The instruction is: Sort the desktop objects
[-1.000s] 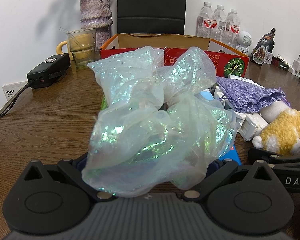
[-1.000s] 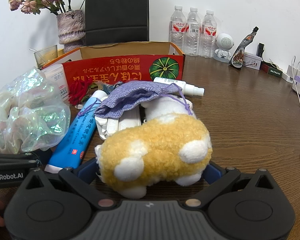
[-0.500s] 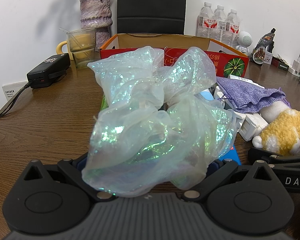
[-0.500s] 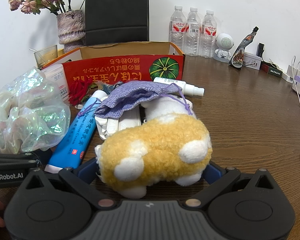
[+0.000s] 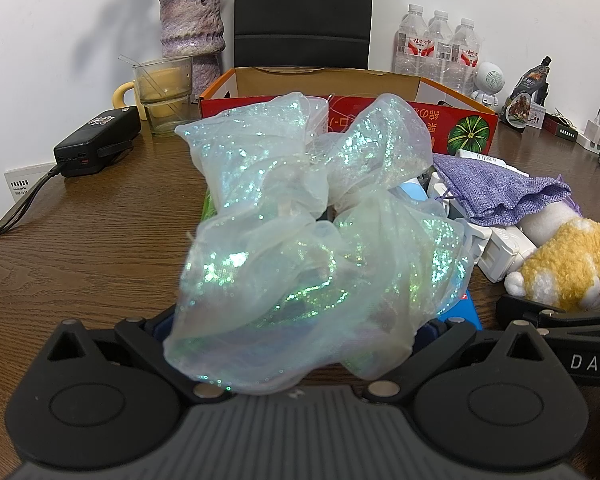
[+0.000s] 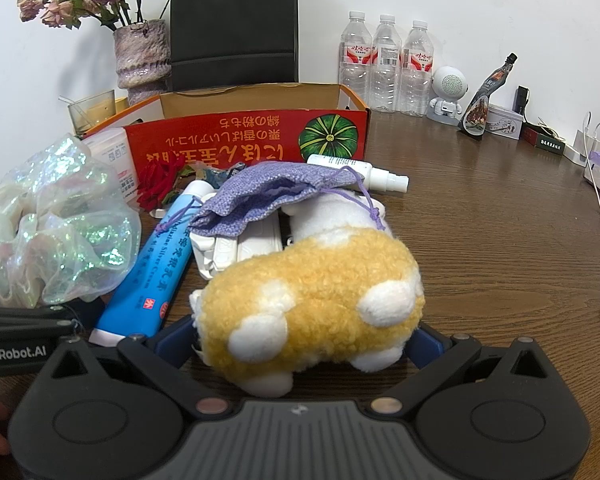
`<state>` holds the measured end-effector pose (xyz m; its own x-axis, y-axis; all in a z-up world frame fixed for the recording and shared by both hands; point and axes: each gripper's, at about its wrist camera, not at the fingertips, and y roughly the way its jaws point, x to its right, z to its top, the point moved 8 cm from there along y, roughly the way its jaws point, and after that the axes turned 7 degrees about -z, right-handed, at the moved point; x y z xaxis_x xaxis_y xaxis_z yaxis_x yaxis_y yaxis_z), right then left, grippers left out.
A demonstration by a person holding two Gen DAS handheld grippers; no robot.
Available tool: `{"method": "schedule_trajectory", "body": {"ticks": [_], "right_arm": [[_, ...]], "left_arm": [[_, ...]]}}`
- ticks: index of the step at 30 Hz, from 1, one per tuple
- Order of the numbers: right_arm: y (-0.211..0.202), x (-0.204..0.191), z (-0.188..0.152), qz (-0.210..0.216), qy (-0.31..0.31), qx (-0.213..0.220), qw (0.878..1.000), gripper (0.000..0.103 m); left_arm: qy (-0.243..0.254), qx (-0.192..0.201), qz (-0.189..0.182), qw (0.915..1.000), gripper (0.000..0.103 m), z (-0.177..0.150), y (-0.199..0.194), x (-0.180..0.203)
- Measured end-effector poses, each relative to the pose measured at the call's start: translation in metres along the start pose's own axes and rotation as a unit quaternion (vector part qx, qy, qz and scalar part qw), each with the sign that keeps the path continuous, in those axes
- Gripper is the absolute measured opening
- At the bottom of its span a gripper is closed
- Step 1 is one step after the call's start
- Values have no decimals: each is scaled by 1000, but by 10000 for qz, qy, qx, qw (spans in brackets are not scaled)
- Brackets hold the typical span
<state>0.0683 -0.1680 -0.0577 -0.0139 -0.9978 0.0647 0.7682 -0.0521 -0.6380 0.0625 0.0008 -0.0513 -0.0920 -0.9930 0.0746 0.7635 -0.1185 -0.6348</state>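
Left of the red cardboard pumpkin box (image 6: pixel 252 140), our left gripper (image 5: pixel 296 332) pinches the iridescent sheer organza scrunchie (image 5: pixel 312 240) between its jaws. In front of the box, our right gripper (image 6: pixel 304 340) has jaws clamped on the yellow-and-white plush toy (image 6: pixel 312 296).

Bare worktop (image 6: pixel 500 248) fills the right of the right view; clutter and the box (image 6: pixel 252 140) block centre and left.

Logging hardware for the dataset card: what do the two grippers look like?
Both alike: black linkage arms with triangular cutouts, round black pivot housings, silver pins, a ribbed grey centre body, blue fingers. White side lettering: "GenRobot.AI" on the left gripper, "DAS" on the right gripper.
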Motion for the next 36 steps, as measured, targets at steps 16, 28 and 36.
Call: {"method": "schedule_trajectory", "body": {"ticks": [16,28,36], "right_arm": [[-1,0,0,0,-1,1,10000,103],[-1,1,0,1,0,1,10000,103],[-7,2,-5,41,-60,8,10000,103]], "left_arm": [[0,0,0,10000,103,0,0,0],[0,0,0,10000,103,0,0,0],[12,-5,15,10000,103,-1,-1,0]]}}
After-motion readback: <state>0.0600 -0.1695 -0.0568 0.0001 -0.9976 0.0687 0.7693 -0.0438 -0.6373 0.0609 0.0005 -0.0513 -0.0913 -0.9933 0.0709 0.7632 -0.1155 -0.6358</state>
